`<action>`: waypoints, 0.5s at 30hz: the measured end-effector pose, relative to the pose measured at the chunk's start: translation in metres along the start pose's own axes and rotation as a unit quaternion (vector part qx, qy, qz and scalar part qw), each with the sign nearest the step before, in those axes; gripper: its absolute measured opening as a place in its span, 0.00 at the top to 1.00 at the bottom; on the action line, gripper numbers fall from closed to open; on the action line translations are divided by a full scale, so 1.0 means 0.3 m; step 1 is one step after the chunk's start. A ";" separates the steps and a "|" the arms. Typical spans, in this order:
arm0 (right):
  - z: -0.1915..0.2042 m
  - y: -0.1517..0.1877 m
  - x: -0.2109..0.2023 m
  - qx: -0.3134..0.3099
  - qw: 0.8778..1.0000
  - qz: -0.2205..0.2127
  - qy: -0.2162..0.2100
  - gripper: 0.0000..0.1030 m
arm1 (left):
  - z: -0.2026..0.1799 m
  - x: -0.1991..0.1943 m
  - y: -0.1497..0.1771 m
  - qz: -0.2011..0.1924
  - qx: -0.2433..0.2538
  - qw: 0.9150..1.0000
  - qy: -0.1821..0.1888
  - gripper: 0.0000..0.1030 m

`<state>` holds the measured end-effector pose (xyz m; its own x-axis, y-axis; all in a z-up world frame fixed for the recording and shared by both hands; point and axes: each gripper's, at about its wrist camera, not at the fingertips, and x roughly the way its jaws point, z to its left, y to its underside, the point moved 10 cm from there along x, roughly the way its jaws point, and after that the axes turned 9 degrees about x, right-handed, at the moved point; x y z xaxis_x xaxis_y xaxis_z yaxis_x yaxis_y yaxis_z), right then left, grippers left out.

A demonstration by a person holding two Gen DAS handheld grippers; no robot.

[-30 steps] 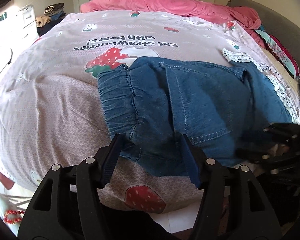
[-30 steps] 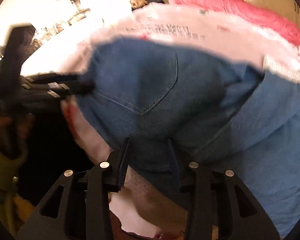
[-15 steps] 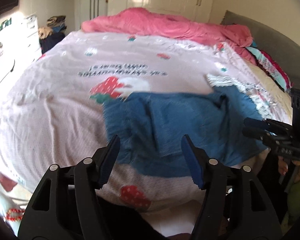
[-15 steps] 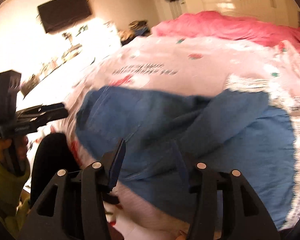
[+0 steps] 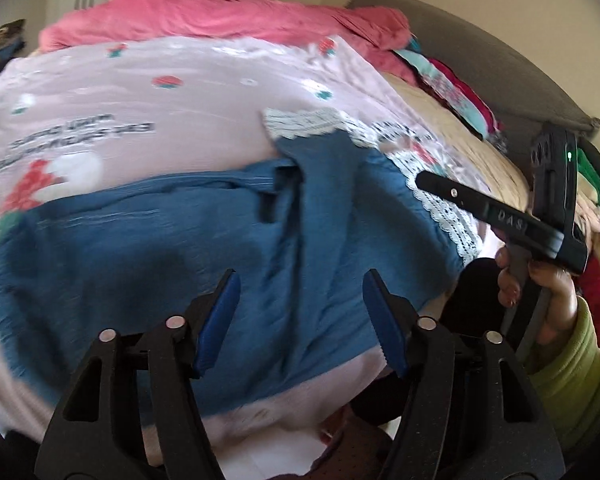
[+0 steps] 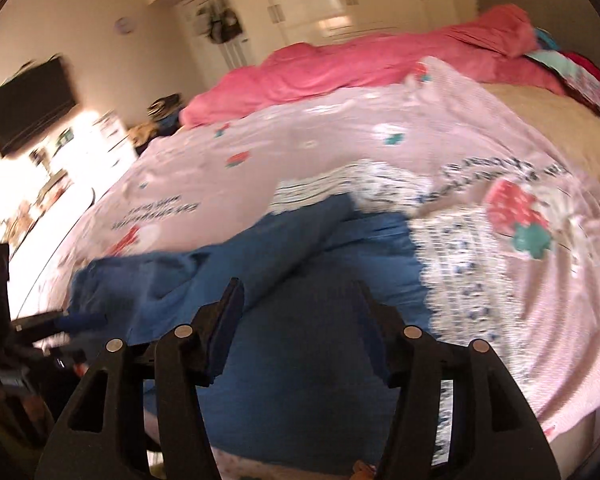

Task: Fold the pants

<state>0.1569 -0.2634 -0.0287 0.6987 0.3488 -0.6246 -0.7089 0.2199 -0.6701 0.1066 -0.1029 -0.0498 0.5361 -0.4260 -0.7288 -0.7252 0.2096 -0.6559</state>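
Note:
Blue denim pants lie spread near the front edge of the bed, on a pink strawberry-print sheet. They also show in the right wrist view. My left gripper is open and empty, above the pants' near edge. My right gripper is open and empty, over the pants' right part. The right gripper also shows at the right of the left wrist view, held in a hand. The left gripper shows at the left edge of the right wrist view.
A pink duvet is bunched along the far side of the bed. A grey headboard and colourful pillows are on the right. A lace-trimmed cloth lies beside the pants. A wall TV and wardrobes stand beyond.
Both grippers have pulled back and up from the pants and swung to the right. The pants now lie flat on the bed.

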 end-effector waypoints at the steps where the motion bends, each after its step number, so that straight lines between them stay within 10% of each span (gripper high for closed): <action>1: -0.017 -0.006 0.002 0.005 1.000 -0.002 0.005 0.47 | -0.006 0.019 -0.003 0.004 0.000 1.000 0.007 0.51; 8: -0.004 -0.084 0.075 -0.020 1.000 0.011 0.021 0.47 | -0.006 0.179 -0.043 0.033 -0.022 0.998 0.045 0.58; 15: 0.113 -0.137 0.261 -0.089 0.994 0.062 0.035 0.47 | -0.039 0.224 -0.061 0.002 -0.019 0.996 0.092 0.99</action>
<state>0.2376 -0.2144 -0.0365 0.6164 0.2975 -0.7291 -0.7663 0.0132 -0.6424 0.1510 -0.1456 -0.0846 0.4476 -0.5807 -0.6800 -0.7442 0.1797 -0.6433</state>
